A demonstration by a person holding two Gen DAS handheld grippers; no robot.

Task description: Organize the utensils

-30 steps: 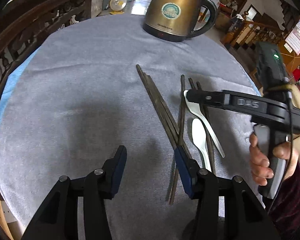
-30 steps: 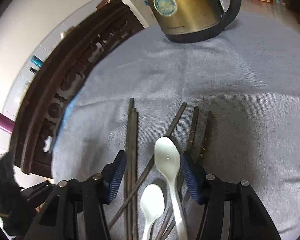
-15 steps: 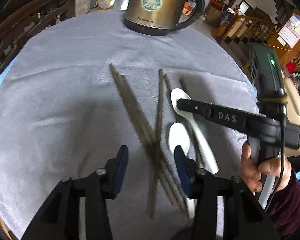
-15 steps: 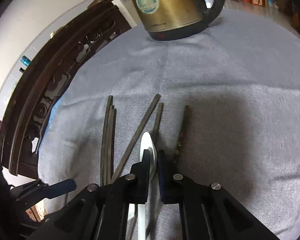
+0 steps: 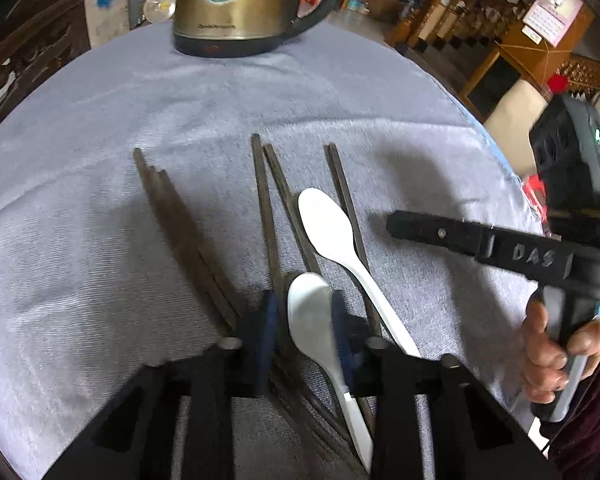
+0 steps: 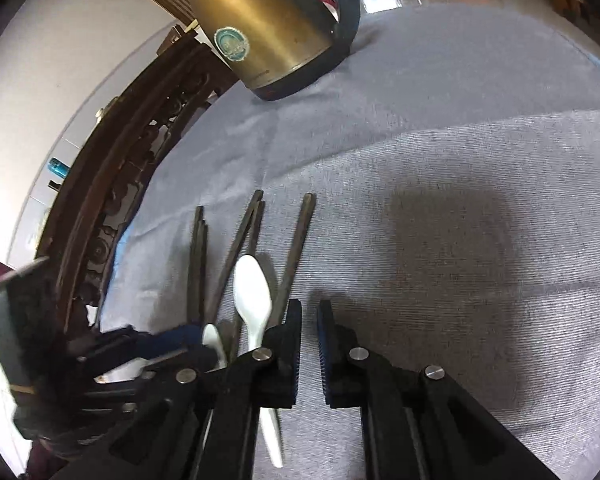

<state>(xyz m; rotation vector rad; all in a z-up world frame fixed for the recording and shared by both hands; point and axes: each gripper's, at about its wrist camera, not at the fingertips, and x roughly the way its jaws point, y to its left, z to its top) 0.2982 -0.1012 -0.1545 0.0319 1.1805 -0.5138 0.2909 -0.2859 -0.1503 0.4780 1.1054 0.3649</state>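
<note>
1. Right hand-held gripper (image 6: 309, 316): jaws have just been opening, a narrow gap, nothing between them.
2. Larger white spoon (image 6: 252, 296) lies just left, across dark chopsticks (image 6: 296, 244).
3. Brass-coloured kettle (image 6: 260, 28) stands at the far end of the counter (image 6: 440, 152).

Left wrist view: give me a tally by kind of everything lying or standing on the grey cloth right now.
chopsticks: 6
spoons: 2
kettle: 1
total: 9
</note>
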